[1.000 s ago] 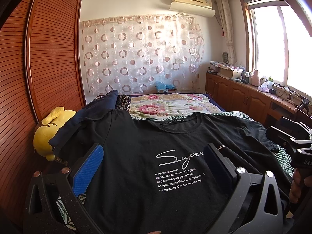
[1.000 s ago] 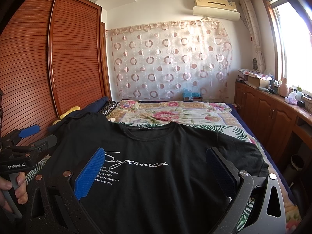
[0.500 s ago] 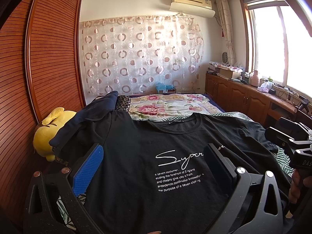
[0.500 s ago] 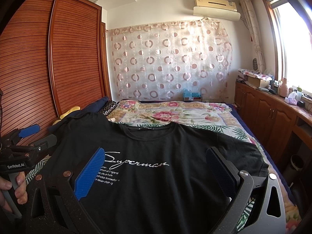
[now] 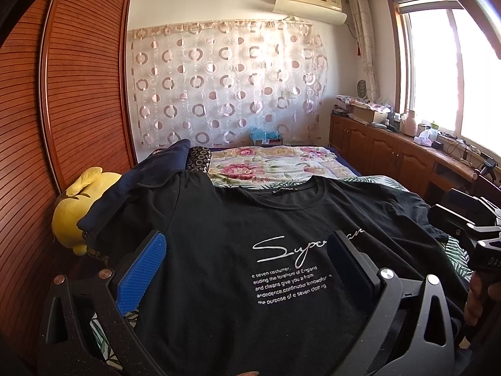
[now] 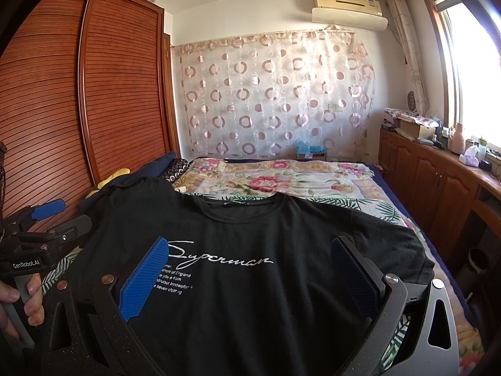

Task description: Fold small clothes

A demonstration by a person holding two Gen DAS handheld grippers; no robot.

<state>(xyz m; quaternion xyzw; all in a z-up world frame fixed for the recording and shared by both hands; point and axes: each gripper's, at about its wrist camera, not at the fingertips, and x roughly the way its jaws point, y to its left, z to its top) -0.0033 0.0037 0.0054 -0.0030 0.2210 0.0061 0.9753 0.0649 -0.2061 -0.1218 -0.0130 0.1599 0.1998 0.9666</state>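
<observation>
A black T-shirt [image 5: 238,225] with white "Superman" lettering lies spread flat, face up, on the bed, collar toward the far end; it also shows in the right wrist view [image 6: 266,225]. My left gripper [image 5: 247,247] is open and empty, hovering above the shirt's chest on its left half. My right gripper [image 6: 250,252] is open and empty above the shirt's middle. The left gripper also shows at the left edge of the right wrist view [image 6: 47,219], and the right gripper at the right edge of the left wrist view [image 5: 463,216]. The shirt's hem is hidden below both views.
A floral quilt [image 6: 281,178] covers the far bed. A dark blue garment [image 5: 147,178] and a yellow plush toy [image 5: 78,206] lie at the shirt's left, by the wooden wardrobe [image 5: 62,109]. Wooden cabinets [image 6: 438,181] run along the right under the window.
</observation>
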